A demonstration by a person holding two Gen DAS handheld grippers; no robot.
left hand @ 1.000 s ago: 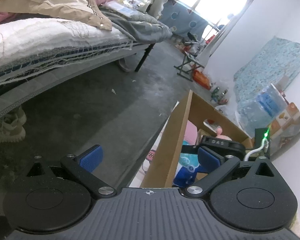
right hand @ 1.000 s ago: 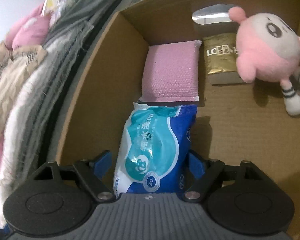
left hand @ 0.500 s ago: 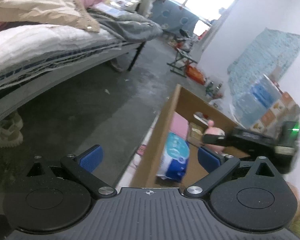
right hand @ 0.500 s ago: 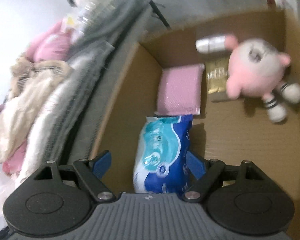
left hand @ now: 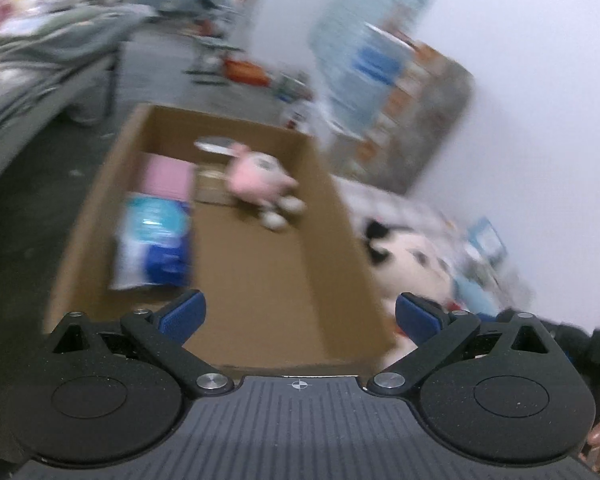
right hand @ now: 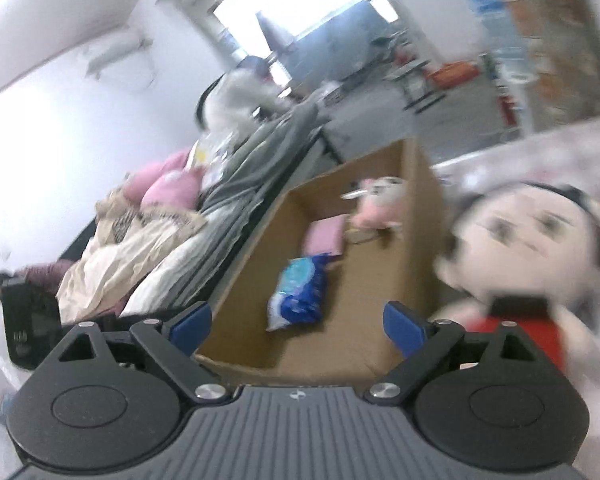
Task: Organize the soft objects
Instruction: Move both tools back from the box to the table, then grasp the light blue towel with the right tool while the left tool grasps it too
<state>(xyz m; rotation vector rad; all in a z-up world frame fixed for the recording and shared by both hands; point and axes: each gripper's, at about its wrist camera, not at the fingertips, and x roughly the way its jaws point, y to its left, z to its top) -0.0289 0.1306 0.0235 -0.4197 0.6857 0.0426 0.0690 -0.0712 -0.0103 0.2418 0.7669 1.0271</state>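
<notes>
The blue and white pack [left hand: 152,248] lies flat on the floor of the cardboard box [left hand: 268,280], close to the left wall. It is longer than it is wide. Its long side runs the same way as the long side of the box, from the near end toward the far end. Just past it lies a flat pink pad [left hand: 168,176], touching or almost touching its far end. A pink doll [left hand: 256,178] sits by the far wall of the box, with a gold packet [left hand: 210,184] beside it. The pictures are blurry, so small things are hard to see.

Outside the box, on its right, lies a big doll [right hand: 528,248] with a white face, black ears and a red body.

The left claw [left hand: 298,316] is wide apart with nothing in it. The right claw [right hand: 298,322] is also wide apart and holds nothing. Its jaws have just been opening.

A second ago the right claw was low inside the box with the pack between its fingers. Now the pack lies by itself in the box and the right claw is up and back from it, looking across the whole box and a bed [right hand: 172,248] on the left. The left claw saw mostly floor and the bed before. Now it looks down into the box.
</notes>
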